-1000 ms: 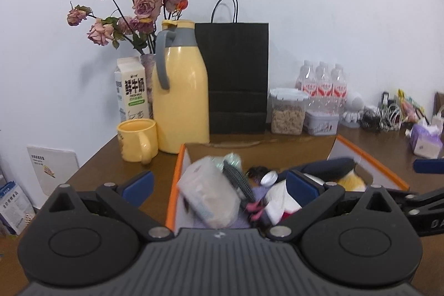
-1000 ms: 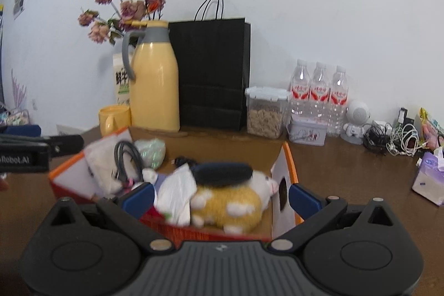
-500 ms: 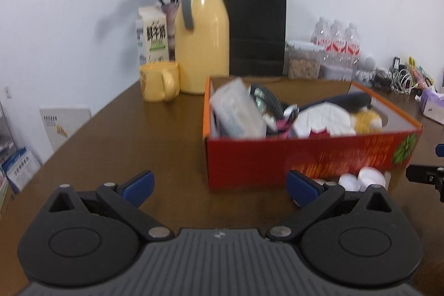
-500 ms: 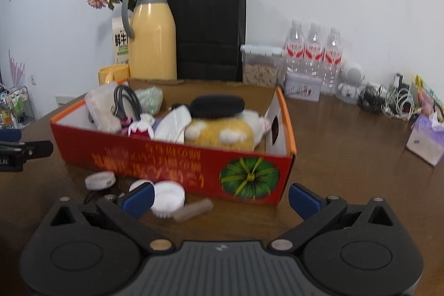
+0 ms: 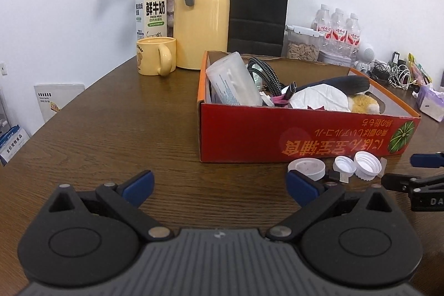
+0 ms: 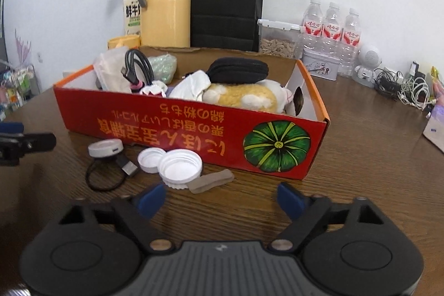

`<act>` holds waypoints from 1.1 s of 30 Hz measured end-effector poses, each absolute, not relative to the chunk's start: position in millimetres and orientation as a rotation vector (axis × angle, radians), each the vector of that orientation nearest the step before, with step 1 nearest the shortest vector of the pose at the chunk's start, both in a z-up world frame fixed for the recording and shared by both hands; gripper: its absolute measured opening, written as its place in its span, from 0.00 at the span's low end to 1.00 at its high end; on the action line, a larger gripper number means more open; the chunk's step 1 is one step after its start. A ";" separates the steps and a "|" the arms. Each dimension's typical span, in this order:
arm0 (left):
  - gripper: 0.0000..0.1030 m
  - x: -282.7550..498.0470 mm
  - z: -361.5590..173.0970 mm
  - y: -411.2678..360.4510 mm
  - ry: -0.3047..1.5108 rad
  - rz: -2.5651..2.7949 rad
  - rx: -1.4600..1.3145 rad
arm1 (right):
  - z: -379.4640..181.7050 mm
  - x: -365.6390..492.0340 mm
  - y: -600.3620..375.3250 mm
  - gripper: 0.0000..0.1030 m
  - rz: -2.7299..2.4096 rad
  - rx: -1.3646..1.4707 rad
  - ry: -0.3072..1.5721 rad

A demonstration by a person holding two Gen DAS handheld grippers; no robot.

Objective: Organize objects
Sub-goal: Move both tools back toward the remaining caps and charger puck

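Note:
A red cardboard box (image 5: pixel 305 135) (image 6: pixel 194 129) stands on the brown table, filled with a plush toy (image 6: pixel 244 96), a black pouch (image 6: pixel 238 70), cables and packets. In front of it lie a white puck (image 6: pixel 105 147), two white caps (image 6: pixel 180 167) (image 6: pixel 149 158), a black loop (image 6: pixel 102 179) and a beige strip (image 6: pixel 212 181). My right gripper (image 6: pixel 220 197) hovers low just before the strip and the larger cap; its jaws are closing with nothing pressed between them. My left gripper (image 5: pixel 219 185) is open over bare table, left of the puck (image 5: pixel 306 167).
Behind the box stand a yellow thermos (image 5: pixel 202 15), a yellow mug (image 5: pixel 155 56), a milk carton (image 5: pixel 149 10), a black paper bag (image 5: pixel 258 4), a seed jar (image 6: pixel 279 40) and water bottles (image 6: pixel 331 27). Tangled cables (image 6: pixel 402 88) and a tissue pack (image 5: pixel 430 101) lie at the right.
Both grippers came down from above the box to table height in front of its red side. The loose caps have come into view. The right jaws have narrowed.

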State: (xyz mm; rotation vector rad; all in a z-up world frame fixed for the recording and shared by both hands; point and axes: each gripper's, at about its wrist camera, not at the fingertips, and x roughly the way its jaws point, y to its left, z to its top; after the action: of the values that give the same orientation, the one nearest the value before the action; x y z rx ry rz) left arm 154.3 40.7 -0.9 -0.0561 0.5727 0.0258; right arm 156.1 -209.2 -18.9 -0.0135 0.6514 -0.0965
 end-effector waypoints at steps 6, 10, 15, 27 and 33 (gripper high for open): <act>1.00 156.7 -2.6 40.4 0.585 0.027 -0.058 | -18.2 166.4 -220.3 0.68 -0.031 -0.076 0.663; 1.00 157.7 -3.1 40.1 0.591 0.029 -0.056 | -19.5 177.5 -222.7 0.67 0.044 -0.110 0.679; 1.00 159.1 -3.9 40.0 0.597 0.036 -0.056 | -22.2 185.2 -228.2 0.43 0.129 -0.081 0.687; 1.00 159.9 -3.8 39.5 0.600 0.049 -0.056 | -20.4 177.5 -234.7 0.03 0.128 -0.022 0.647; 1.00 156.6 -1.6 34.9 0.592 0.039 -0.050 | -18.3 165.1 -235.3 0.02 0.102 0.004 0.604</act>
State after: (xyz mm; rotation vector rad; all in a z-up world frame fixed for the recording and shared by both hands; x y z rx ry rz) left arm 156.7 34.9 -1.6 -0.0504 0.5922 0.0386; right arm 165.1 -235.3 -18.3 0.0039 0.6038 0.1018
